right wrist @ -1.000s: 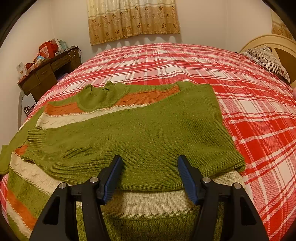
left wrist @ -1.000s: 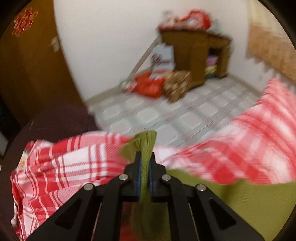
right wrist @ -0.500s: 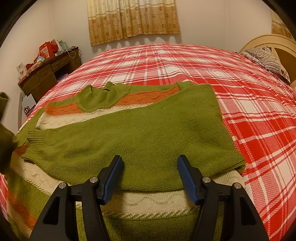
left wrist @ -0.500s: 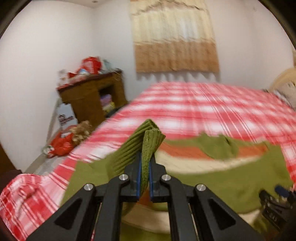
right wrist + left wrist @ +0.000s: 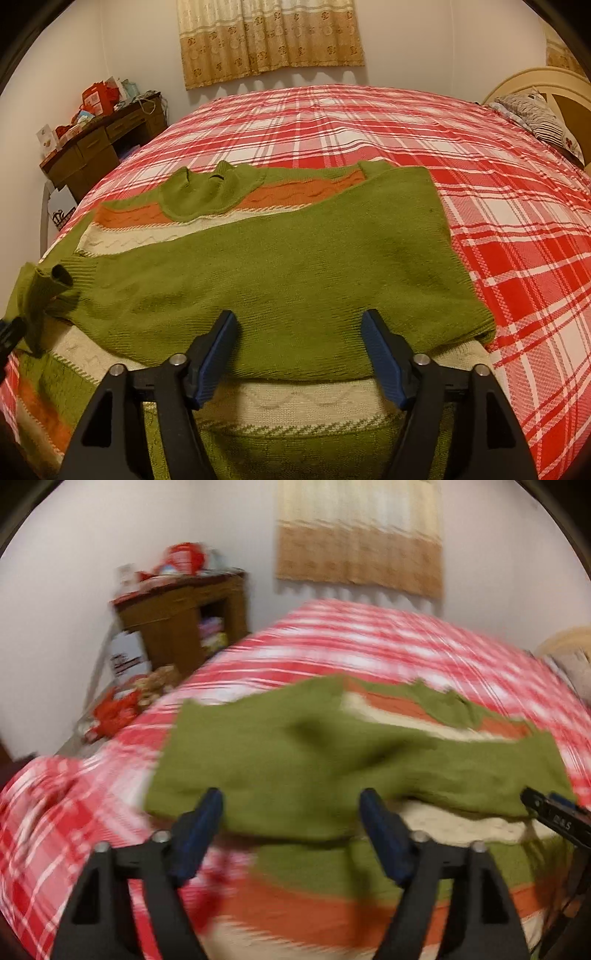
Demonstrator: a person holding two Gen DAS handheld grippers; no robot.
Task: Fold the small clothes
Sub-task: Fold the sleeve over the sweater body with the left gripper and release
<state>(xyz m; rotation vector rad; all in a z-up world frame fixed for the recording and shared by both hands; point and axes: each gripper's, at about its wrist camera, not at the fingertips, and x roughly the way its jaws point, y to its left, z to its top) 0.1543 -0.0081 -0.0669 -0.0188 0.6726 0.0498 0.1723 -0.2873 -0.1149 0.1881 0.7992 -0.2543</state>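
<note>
A green knit sweater (image 5: 295, 258) with orange and cream stripes lies flat on the red plaid bed (image 5: 517, 221), one green sleeve folded across its chest. In the blurred left wrist view the sweater (image 5: 295, 746) spreads just beyond my left gripper (image 5: 291, 805), whose jaws are opening with nothing between them. The other sleeve's cuff (image 5: 61, 275) sticks up at the sweater's left side, beside the left gripper (image 5: 9, 334) at the picture's edge. My right gripper (image 5: 299, 325) hovers over the folded sleeve's lower edge, jaws opening and empty; it also shows at the right edge (image 5: 554, 816).
A wooden desk (image 5: 99, 144) loaded with red bags stands left of the bed against the wall. Red bags and a basket (image 5: 118, 709) lie on the floor beside it. A pillow (image 5: 535, 114) and headboard are at the far right. A curtain (image 5: 269, 37) hangs behind the bed.
My left gripper swung from facing the floor round over the bed with the green sleeve pinched, then opened wide and let it go. The right gripper's jaws widened a little without moving.
</note>
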